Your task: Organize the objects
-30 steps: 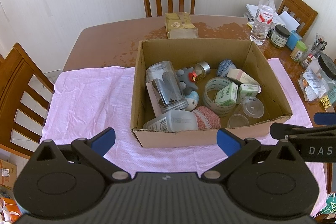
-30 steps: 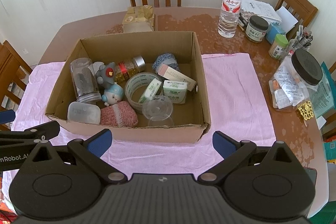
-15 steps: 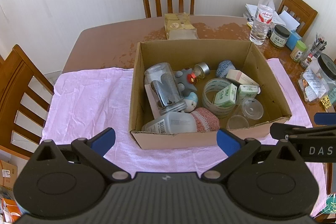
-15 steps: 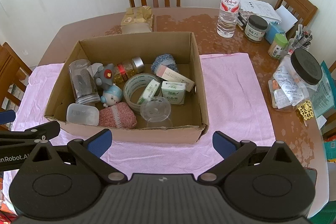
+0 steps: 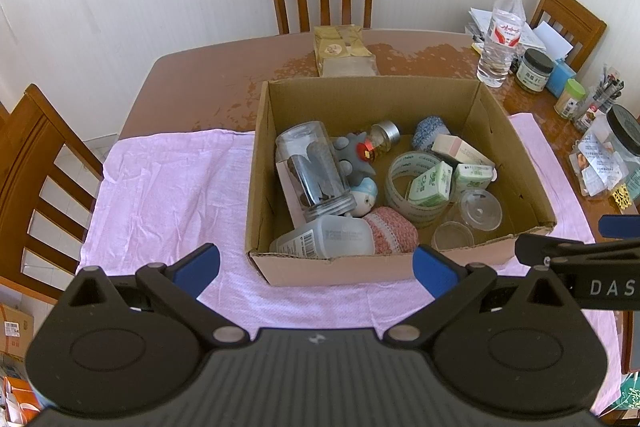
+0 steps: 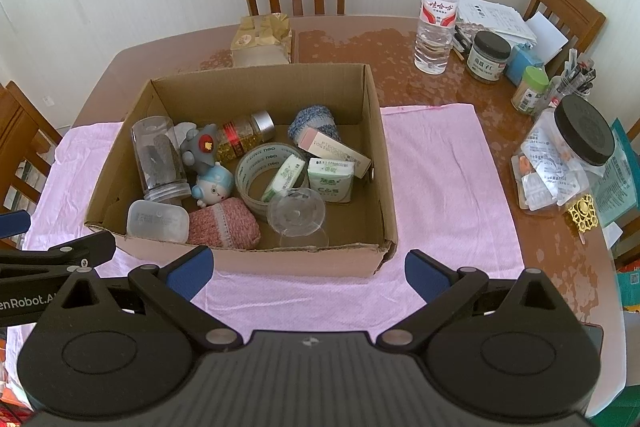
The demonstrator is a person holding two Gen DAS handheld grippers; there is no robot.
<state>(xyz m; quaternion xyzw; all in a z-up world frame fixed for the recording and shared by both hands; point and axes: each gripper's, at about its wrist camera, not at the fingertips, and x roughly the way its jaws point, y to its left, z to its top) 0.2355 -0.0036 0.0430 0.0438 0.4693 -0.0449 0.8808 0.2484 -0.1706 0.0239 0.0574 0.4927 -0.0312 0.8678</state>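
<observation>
Right now the cardboard box [image 6: 256, 263] sits on the pink cloth [image 6: 440, 187] on the bench [image 6: 400, 39], and it is full of little things to sort. The clear jar [image 6: 160, 159] stands upside down at the left side of the box. It looks hard, smooth and a bit slippery, so I think it is best to hold it around the middle. The pink knitted thing [image 6: 224, 223] near the front wall looks soft and light, so a squeeze will not hurt it. The tape roll [image 6: 256, 167] is stiff, and a green pack [image 6: 284, 177] lies across it. The thin clear cup [image 6: 296, 215] beside it may crush easily.

The box walls stand in the way, so a reach has to come from above.

Both the left hand-held gripper [image 5: 316, 263] and the right hand-held gripper [image 6: 308, 267] are wide apart, hold nothing and hover in front of the box.

Off the cloth stand a water bottle [image 6: 436, 15] and a black-lidded jar [image 6: 568, 155].
</observation>
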